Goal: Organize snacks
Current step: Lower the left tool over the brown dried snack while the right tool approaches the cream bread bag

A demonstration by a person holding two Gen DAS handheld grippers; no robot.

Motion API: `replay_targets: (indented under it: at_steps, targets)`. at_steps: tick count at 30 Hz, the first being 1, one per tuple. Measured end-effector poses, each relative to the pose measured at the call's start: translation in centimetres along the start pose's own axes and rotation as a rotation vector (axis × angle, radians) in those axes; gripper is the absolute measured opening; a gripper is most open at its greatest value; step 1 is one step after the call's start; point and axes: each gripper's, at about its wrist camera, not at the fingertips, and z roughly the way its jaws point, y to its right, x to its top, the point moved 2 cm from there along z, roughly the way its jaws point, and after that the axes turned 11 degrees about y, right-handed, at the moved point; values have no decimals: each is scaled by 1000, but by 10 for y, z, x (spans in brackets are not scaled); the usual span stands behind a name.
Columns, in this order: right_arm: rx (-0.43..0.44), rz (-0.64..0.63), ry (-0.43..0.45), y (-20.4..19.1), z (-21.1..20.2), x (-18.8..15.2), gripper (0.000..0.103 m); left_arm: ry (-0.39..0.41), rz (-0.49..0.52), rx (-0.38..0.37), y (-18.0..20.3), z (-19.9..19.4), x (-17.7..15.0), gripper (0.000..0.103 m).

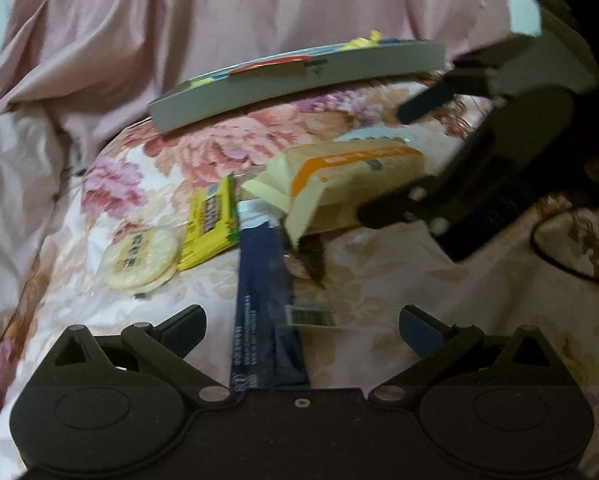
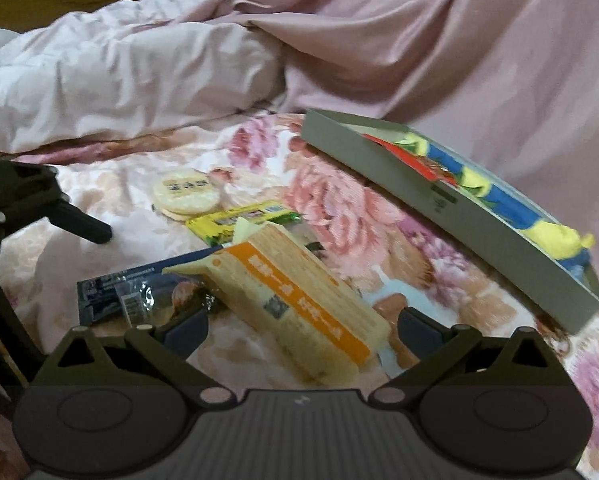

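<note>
Right wrist view: your right gripper [image 2: 301,326], jaws apart, straddles the cream wafer packet with an orange stripe [image 2: 295,300]. Centre it, then clamp gently. Farther off, the shallow grey cardboard tray [image 2: 439,204] awaits; left gripper [image 1: 302,330] gapes empty.

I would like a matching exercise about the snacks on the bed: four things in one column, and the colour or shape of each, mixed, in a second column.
Things:
1. rice crackers
2. long flat packet
3. wafer pack
4. tray

Descriptions:
A. dark blue
B. grey, shallow, with items inside
C. round and pale
D. cream with an orange stripe

Pairs: 1-C, 2-A, 3-D, 4-B
</note>
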Motion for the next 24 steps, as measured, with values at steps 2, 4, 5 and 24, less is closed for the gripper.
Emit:
replay_targets:
  at_steps: [2,4,5,24]
  targets:
    - [43,13,1,5,6,0,103,-3,26,-15,4,3,0,102]
    - [78,14,-4,8,13,1,103,-7,37,-24,6,5,-1,102]
    - [85,12,-3,9,15,0,103,-9,39,-26,6,7,-1,102]
    - [21,160,-130,29,39,3,68,-10,52,-9,7,13,7,101]
